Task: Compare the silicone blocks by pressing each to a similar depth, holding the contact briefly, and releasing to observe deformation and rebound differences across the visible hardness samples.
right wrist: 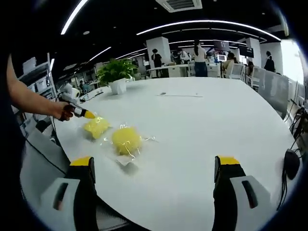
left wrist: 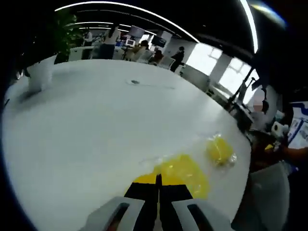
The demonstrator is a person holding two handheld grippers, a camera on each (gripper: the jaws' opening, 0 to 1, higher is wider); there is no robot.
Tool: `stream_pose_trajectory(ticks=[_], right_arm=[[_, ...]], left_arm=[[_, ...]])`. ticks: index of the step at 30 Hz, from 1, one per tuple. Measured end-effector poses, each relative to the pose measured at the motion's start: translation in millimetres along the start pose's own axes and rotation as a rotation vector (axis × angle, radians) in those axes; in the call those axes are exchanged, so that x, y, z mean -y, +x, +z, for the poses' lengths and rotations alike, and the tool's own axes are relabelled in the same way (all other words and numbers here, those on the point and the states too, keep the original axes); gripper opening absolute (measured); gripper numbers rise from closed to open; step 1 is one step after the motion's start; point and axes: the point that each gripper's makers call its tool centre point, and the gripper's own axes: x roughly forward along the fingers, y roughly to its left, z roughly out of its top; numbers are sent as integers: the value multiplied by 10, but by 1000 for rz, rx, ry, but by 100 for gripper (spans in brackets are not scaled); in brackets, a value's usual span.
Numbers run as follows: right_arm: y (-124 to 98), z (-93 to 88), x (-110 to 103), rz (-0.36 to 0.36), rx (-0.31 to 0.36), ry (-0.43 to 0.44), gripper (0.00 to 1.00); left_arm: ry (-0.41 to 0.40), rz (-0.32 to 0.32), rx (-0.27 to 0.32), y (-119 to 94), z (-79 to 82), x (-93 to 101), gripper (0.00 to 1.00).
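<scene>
Two yellow silicone blocks in clear wrap lie near the white table's [right wrist: 202, 125] edge. In the right gripper view the farther block [right wrist: 96, 127] lies left of the rounder block [right wrist: 126, 139]. My left gripper [right wrist: 88, 114], held by a hand, has its yellow tip at the farther block's top edge. In the left gripper view its jaws are shut together, and the left gripper [left wrist: 159, 176] rests against the near block [left wrist: 185, 172]; the other block [left wrist: 219, 150] lies to its right. My right gripper [right wrist: 156, 163] stands open, short of the rounder block, with nothing between its jaws.
A potted plant [right wrist: 115, 73] in a white pot [left wrist: 41, 74] stands at the table's far side. A small dark item with a cord [left wrist: 135, 82] lies mid-table. People and desks fill the background. A black object [right wrist: 290, 161] sits past the right edge.
</scene>
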Motion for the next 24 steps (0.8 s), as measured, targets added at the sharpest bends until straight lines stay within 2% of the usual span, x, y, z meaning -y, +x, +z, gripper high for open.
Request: stream_pose_trajectory(ticks=[3, 5, 9, 17, 24], right_arm=[[-3, -14, 2, -2, -11, 3, 97], [-8, -21, 12, -6, -12, 13, 97], [-9, -27, 8, -6, -16, 27, 97], [0, -70, -17, -9, -24, 44, 97], [1, -60, -14, -4, -26, 63, 97]], left_arm=[[26, 1, 4, 19, -18, -13, 0], [101, 22, -6, 36, -28, -41, 0], [139, 24, -10, 74, -5, -39, 0], [189, 41, 11, 80, -28, -72, 0], [177, 44, 20, 62, -23, -114, 3]])
